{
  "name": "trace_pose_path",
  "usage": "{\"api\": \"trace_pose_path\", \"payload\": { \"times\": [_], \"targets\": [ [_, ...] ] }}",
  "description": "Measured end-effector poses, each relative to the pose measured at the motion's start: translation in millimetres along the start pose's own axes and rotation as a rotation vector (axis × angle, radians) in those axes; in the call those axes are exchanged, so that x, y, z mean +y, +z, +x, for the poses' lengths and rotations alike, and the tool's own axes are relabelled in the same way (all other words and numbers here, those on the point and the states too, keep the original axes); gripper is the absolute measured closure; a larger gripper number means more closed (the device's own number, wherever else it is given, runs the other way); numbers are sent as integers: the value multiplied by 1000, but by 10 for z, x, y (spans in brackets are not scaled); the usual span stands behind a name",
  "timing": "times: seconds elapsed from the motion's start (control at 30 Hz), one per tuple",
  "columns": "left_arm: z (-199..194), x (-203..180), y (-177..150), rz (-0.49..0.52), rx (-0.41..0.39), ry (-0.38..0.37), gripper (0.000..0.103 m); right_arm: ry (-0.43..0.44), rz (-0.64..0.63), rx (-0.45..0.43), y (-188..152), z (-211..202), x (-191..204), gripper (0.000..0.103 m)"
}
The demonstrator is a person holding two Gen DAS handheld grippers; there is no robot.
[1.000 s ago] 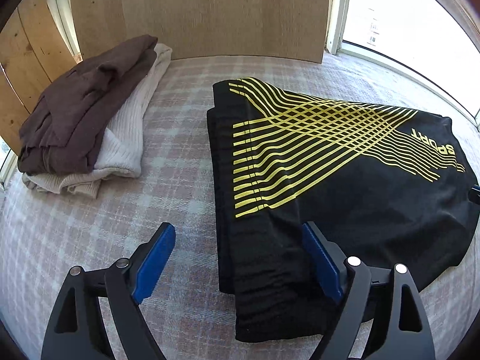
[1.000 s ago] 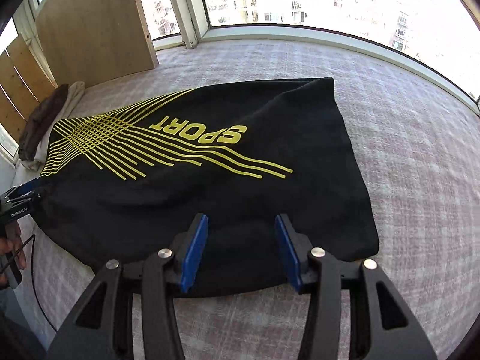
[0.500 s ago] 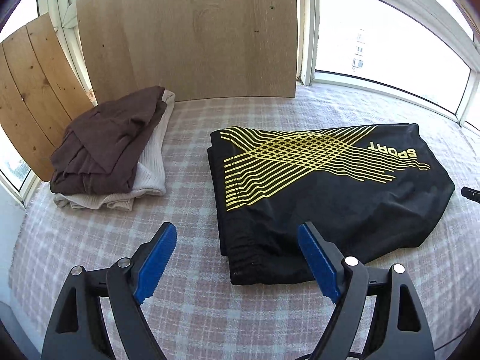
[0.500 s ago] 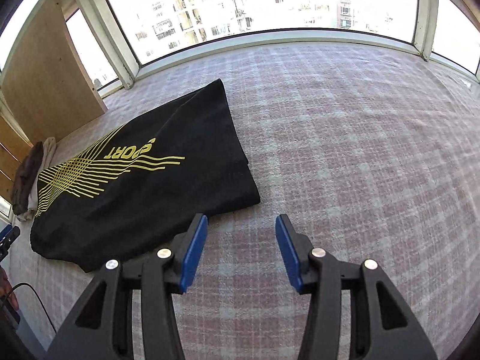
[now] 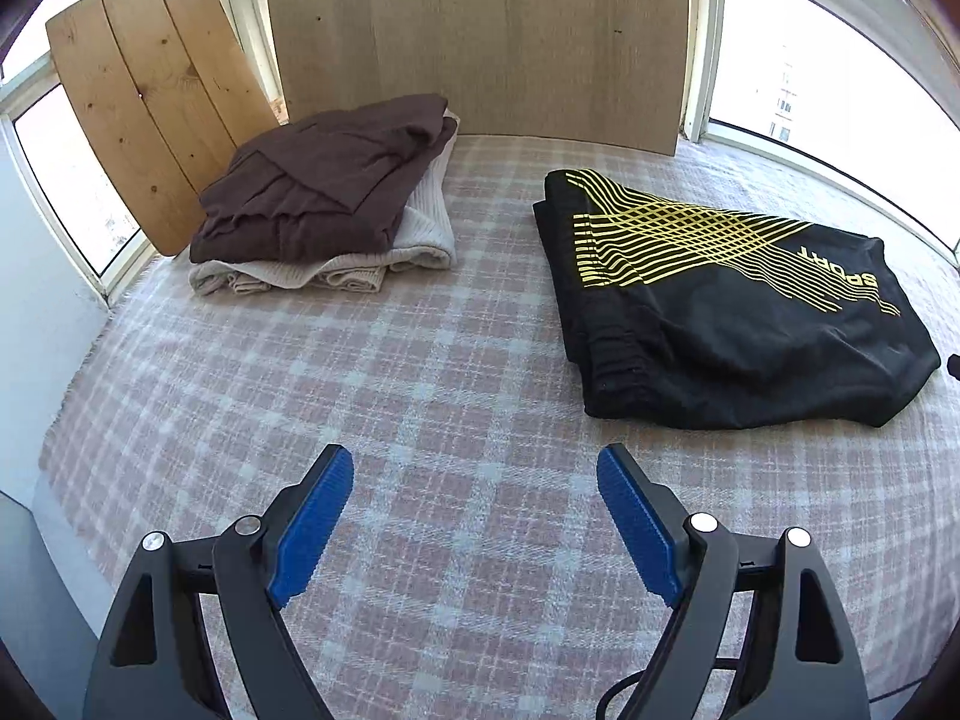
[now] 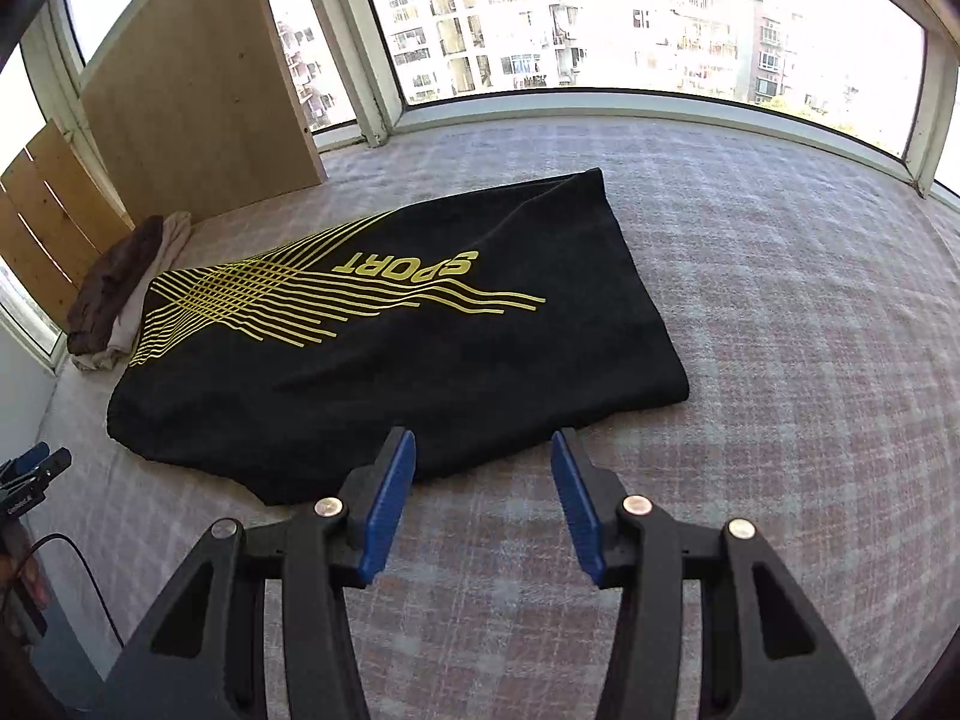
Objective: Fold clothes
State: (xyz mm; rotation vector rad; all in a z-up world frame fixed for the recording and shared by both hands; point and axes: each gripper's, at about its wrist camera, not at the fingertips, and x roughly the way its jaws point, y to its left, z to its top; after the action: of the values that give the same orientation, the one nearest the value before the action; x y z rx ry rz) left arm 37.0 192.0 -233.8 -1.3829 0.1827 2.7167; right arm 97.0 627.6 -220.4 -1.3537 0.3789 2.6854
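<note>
- Left gripper [image 5: 474, 465]: jaws spread wide, nothing between the blue pads, positioned above bare checked cloth [image 5: 420, 372].
- Right gripper [image 6: 483, 450]: jaws partly apart, holding nothing; tips sit at the near edge of the shorts [image 6: 420, 360], contact not determinable.
- Shorts: black, yellow line pattern and "SPORT" lettering, folded and lying flat on the cloth. In the left wrist view they lie right of and beyond the left gripper, well apart from it.
- Stack: brown garment [image 5: 324, 180] on top of a cream knit [image 5: 420, 234], at the far left of the cloth, apart from the shorts.
- Wooden boards [image 5: 480, 36] stand upright behind the stack, against the windows [image 6: 600, 18].
</note>
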Motion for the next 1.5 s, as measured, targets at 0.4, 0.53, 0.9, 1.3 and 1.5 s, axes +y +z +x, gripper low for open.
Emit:
{"api": "trace_pose_path", "payload": {
  "times": [0.4, 0.53, 0.9, 1.3, 1.5],
  "targets": [
    [351, -296, 154, 65, 51, -220, 20, -99, -53, 54, -398, 49, 842, 56],
    [523, -439, 141, 81, 61, -263, 20, -211, 8, 71, -547, -166, 570, 56],
    [618, -600, 56, 156, -72, -136, 20, -198, -7, 61, -410, -239, 199, 56],
    [642, -588, 188, 37, -100, -95, 19, -104, -97, 104, -208, 80, 175, 56],
    [736, -577, 300, 46, -104, -115, 17, -92, -85, 125, -179, 174, 113, 56]
  ]
}}
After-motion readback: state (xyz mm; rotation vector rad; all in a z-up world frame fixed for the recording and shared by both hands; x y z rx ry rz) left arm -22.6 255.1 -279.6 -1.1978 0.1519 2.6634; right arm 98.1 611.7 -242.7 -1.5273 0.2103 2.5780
